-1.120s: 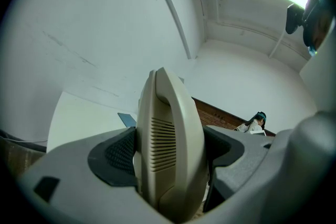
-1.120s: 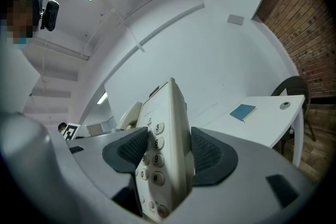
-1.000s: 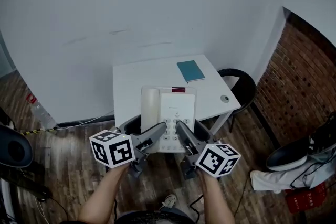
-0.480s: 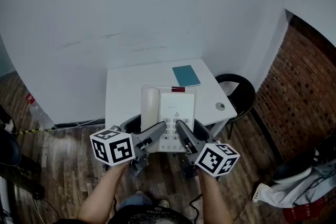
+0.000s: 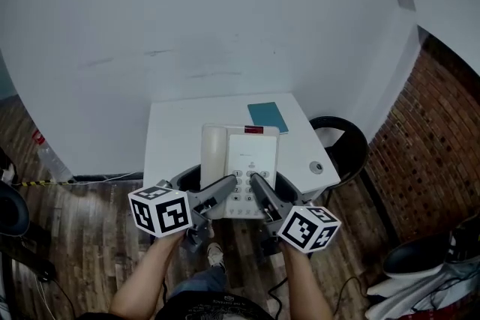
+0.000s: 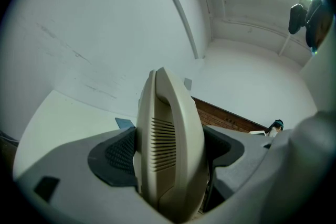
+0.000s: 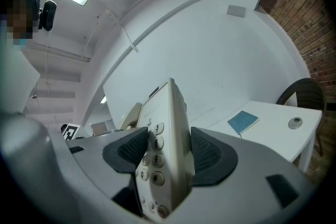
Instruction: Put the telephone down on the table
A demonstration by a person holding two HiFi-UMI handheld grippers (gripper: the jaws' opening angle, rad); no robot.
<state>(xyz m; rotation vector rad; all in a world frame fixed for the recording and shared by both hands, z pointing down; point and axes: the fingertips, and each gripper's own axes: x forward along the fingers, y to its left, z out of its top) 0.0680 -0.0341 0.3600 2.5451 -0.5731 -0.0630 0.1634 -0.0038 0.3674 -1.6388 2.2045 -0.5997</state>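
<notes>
Two tongs (image 5: 219, 195) (image 5: 262, 195) — telephone (image 5: 251, 152) within each

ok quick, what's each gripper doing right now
left gripper: closed on the telephone, at its handset side.
right gripper: closed on the same telephone, at its keypad side.

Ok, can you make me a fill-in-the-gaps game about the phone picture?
1. The left gripper and the right gripper are both shut on the cream-white ____.
2. The little book lying on the table is coloured ____.
3. The chair beside the table is coloured ____.
4. The reddish wall on the right is made of ____.

Missing words: telephone; blue; black; brick.
</notes>
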